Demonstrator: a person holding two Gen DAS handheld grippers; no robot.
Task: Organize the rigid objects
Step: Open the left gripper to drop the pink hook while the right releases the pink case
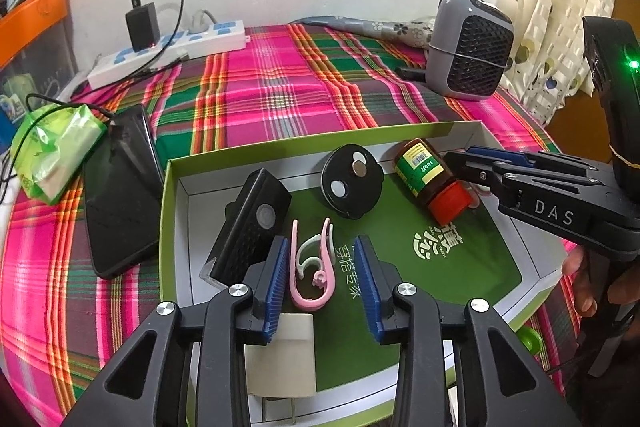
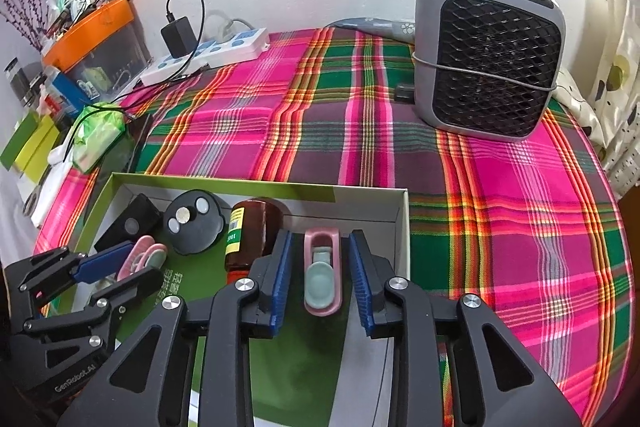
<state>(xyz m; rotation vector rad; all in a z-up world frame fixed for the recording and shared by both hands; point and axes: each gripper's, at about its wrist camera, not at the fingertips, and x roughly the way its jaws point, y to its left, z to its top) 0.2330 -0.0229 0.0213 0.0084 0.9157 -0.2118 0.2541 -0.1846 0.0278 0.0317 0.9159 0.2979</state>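
Inside the green-rimmed box point(image 1: 168, 187), left to right, we see a black rectangular device point(image 1: 252, 223), a pink clip point(image 1: 312, 267) between the parted jaws of our left gripper point(image 1: 322, 279), a black disc point(image 1: 350, 183), and a brown bottle point(image 1: 430, 179). Our right gripper point(image 2: 320, 279), jaws likewise apart, straddles a second pink clip point(image 2: 322, 275) without touching it.

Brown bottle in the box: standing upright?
No. The brown bottle lies on its side on the box floor, red cap pointing toward the right gripper.

"DAS" on right gripper point(image 1: 472, 163); "GenRobot.AI" on left gripper point(image 2: 116, 271)
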